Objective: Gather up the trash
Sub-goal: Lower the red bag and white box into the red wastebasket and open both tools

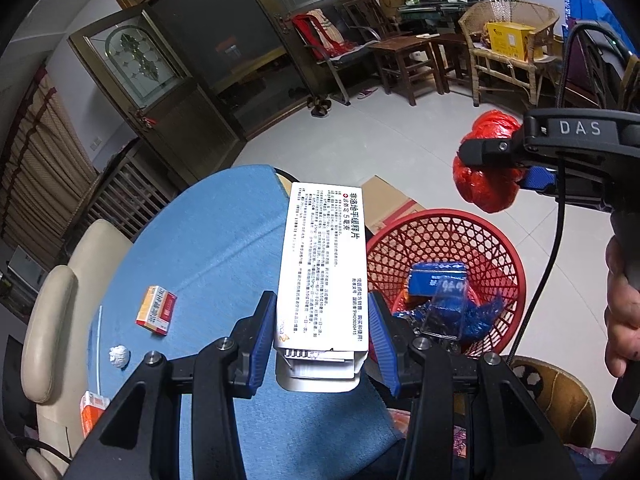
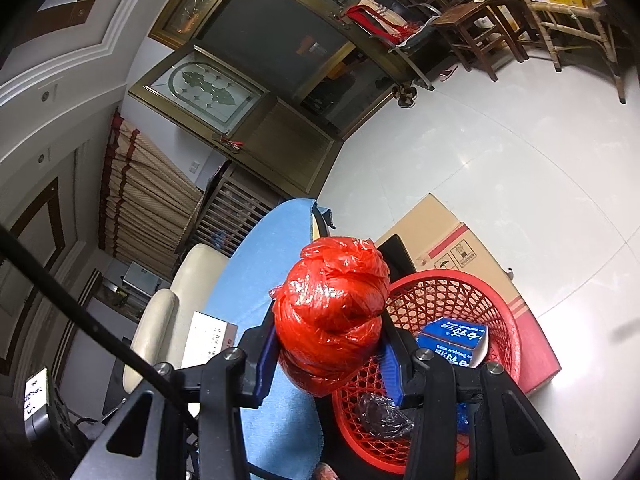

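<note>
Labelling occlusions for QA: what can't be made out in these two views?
- Basket bottom, left wrist view: hidden by the trash in it.
- White box near end: tucked between the left gripper fingers.
- Red bag contents: opaque; right gripper covers its base.
- Orange carton: hidden by the gripper.

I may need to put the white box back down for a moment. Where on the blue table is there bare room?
The widest bare patch of blue table runs from the orange-and-red carton to the far rounded edge, left of the held white box. The near-left corner is crowded: that carton, a foil ball, a white stick, an orange box.
</note>
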